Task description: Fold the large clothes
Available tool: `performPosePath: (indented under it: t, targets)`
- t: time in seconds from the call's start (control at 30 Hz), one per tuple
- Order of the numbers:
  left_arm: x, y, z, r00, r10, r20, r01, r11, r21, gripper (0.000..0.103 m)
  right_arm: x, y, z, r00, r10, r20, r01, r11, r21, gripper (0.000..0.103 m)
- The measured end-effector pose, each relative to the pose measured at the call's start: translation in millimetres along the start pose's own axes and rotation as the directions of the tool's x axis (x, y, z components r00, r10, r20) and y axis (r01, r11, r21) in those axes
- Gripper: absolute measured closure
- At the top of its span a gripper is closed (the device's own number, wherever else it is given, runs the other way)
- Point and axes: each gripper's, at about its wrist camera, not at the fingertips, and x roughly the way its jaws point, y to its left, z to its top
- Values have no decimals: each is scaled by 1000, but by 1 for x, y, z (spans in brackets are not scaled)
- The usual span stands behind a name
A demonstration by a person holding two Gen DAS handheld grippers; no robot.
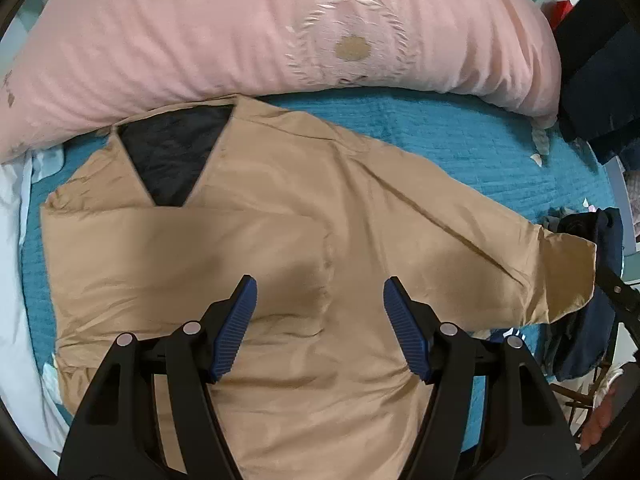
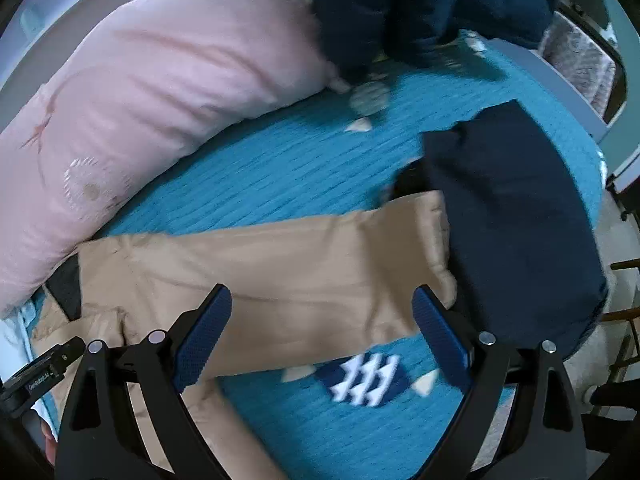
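Left wrist: left gripper (image 1: 319, 294) above one tan jacket (image 1: 280, 240), jaws apart, empty; jacket spread flat on teal bedspread (image 1: 460, 132) for folding, one sleeve already across chest. One pink pillow (image 1: 240, 28) behind.

Right wrist: right gripper (image 2: 322, 312) over outstretched sleeve (image 2: 280, 264), jaws wide, empty. One navy garment (image 2: 516, 220) alongside.

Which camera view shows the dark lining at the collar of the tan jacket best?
The left wrist view. There the dark lining shows as a full triangle at the open collar of the tan jacket, near the pink pillow. The right wrist view shows only a blurred dark strip at the jacket's left end.
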Motion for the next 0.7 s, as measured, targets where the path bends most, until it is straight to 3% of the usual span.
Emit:
performPosePath:
  t: [0.17, 0.23, 0.37, 0.43, 0.47, 0.53, 0.7]
  targets:
    - [26, -19, 7, 999, 4, -46, -5, 1000, -20, 37, 3, -35, 5, 1000, -1, -5, 1, 999, 32, 15]
    - [39, -25, 8, 998, 4, -61, -6, 1000, -25, 43, 5, -47, 8, 1000, -5, -14, 6, 999, 43, 15]
    - [74, -28, 9, 991, -15, -131, 8, 998, -56, 62, 14, -63, 13, 1000, -6, -27, 8, 998, 63, 15]
    - [97, -28, 7, 985, -11, -173, 0, 998, -66, 77, 18, -71, 15, 999, -5, -41, 8, 997, 80, 15]
    - [108, -27, 6, 980, 2, -198, -17, 997, -71, 102, 19, -76, 15, 999, 0, -44, 4, 996, 91, 15]
    - [131, -21, 1, 974, 8, -227, -33, 994, -104, 103, 21, -84, 17, 998, 20, -55, -14, 994, 108, 15]
    - [132, -24, 0, 978, 18, -207, -35, 997, -76, 103, 25, -96, 17, 993, 79, -87, -67, 988, 139, 15]
